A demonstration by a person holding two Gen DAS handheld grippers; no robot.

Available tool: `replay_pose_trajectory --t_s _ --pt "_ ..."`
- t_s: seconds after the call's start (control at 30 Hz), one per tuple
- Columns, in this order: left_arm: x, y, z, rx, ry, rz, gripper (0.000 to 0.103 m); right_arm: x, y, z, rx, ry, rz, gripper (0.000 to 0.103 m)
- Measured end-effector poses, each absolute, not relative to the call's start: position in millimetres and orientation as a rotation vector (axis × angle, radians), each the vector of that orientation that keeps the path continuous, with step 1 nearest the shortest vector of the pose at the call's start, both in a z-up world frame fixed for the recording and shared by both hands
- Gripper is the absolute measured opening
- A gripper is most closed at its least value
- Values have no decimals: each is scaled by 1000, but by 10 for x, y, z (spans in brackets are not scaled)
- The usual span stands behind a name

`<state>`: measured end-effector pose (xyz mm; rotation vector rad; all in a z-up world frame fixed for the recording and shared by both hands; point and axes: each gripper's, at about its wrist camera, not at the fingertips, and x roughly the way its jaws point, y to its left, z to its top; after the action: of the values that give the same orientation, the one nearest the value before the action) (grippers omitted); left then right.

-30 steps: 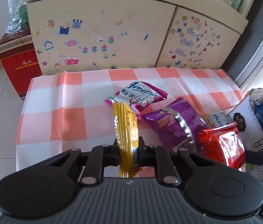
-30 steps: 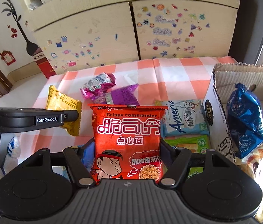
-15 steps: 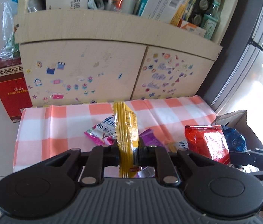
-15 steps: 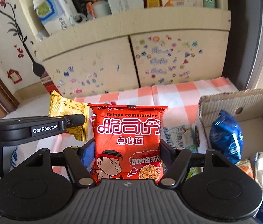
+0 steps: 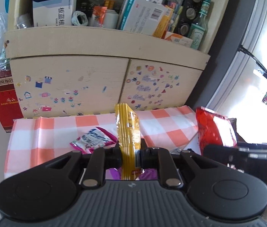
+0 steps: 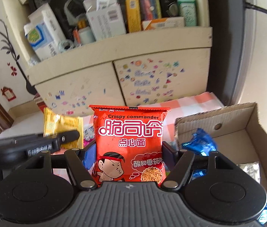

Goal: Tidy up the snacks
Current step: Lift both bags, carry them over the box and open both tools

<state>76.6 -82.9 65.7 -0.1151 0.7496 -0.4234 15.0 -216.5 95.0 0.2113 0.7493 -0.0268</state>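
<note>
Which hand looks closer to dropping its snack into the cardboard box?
Probably the right gripper: its red crinkly noodle packet is beside the open brown cardboard box. The left gripper, holding a yellow foil packet, is farther.

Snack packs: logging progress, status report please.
Left gripper shut on yellow pack. Right gripper shut on red pack. Box at right, nothing blocking.

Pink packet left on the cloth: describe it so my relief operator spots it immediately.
Find the orange-and-white checked cloth before the stickered cabinet. The pink packet lies flat on it, just left of the yellow packet pinched upright in the left gripper. Only it has magenta edges and blue script.
</note>
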Motion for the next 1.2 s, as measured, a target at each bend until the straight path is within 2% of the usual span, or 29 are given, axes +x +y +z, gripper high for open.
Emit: replay_pose_trajectory --t_s 0.5,1.2 --pt "115 -1556 743 -143 751 -579 15 -325 -2892 1234 279 656 -158 75" --pt "-376 -2549 784 -90 845 -734 17 -685 -3368 1152 367 694 -279 75"
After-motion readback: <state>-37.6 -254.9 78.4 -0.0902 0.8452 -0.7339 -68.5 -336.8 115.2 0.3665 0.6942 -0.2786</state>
